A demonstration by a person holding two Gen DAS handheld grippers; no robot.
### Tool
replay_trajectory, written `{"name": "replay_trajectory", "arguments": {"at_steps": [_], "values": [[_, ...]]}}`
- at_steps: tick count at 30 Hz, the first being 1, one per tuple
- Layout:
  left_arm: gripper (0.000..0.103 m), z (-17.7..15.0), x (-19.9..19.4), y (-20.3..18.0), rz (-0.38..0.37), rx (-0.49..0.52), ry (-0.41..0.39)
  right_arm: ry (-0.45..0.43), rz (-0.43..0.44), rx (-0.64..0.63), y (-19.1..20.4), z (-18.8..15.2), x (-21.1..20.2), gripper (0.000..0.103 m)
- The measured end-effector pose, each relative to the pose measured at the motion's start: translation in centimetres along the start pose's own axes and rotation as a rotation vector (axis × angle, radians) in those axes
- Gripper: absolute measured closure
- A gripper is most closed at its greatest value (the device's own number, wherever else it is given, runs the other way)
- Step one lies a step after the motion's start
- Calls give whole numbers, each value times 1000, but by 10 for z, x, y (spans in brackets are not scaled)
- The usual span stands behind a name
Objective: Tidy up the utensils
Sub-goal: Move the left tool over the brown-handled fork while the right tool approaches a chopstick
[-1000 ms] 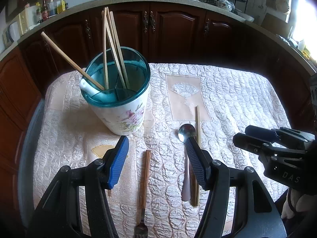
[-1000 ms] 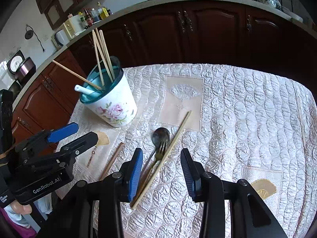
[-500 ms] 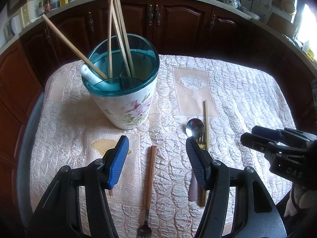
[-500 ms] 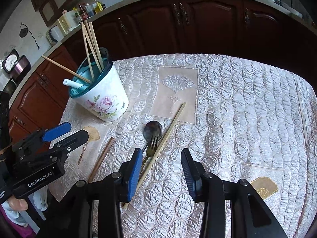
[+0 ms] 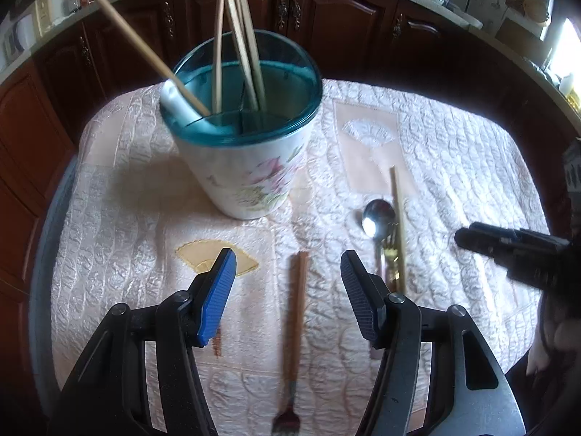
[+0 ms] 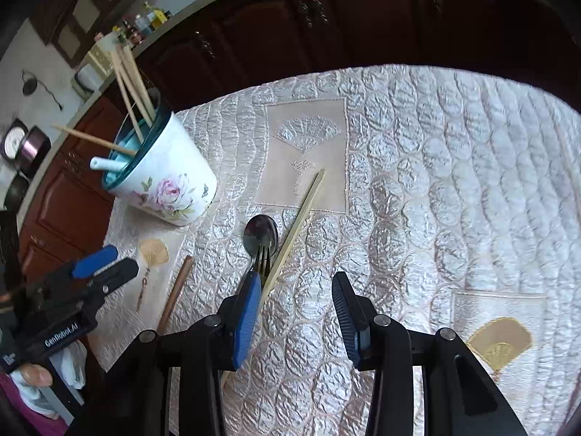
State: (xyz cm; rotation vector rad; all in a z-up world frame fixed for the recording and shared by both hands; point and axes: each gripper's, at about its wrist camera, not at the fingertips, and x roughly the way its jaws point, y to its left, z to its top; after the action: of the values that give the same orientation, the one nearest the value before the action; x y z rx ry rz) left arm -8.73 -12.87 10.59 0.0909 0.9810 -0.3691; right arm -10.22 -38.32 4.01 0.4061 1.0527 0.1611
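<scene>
Left wrist: open left claw (image 5: 288,269) over wood-handled fork (image 5: 292,330), nr tablecloth (image 5: 120,218) edge.

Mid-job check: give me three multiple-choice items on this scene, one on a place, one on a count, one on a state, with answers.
1. Where does the wooden-handled fork lie?
A. between the left gripper's jaws
B. in the holder
C. on the spoon

2. How many chopsticks stand in the utensil holder?
A. one
B. four
C. seven

3. What state is the right gripper in?
A. shut on the spoon
B. open, holding nothing
C. shut on a chopstick

Answers: A, the left wrist view shows it on the cloth between the jaws; B, three bunched and one leaning apart; B, its jaws stand apart over bare tablecloth.
</scene>
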Motion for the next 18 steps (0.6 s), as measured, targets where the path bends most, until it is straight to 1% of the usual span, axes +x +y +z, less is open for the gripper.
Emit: {"name": "replay_trajectory", "arguments": {"at_steps": [2,5,7,10,13,18], "values": [[43,-2,2,7,-19,1,8,10,20,16,-5,5,8,64],[44,-7,9,16,-57,-1,57,19,15,7,-6,14,20,64],[44,-10,11,20,-59,4,70,24,16,7,-6,20,28,65],[51,-14,16,18,-69,43,95,34,17,18,-9,31,41,67],[57,-15,24,15,-84,60,122,47,19,29,-11,41,53,69],[57,-10,42,4,-85,100,147,66,12,51,-16,58,71,73]]}}
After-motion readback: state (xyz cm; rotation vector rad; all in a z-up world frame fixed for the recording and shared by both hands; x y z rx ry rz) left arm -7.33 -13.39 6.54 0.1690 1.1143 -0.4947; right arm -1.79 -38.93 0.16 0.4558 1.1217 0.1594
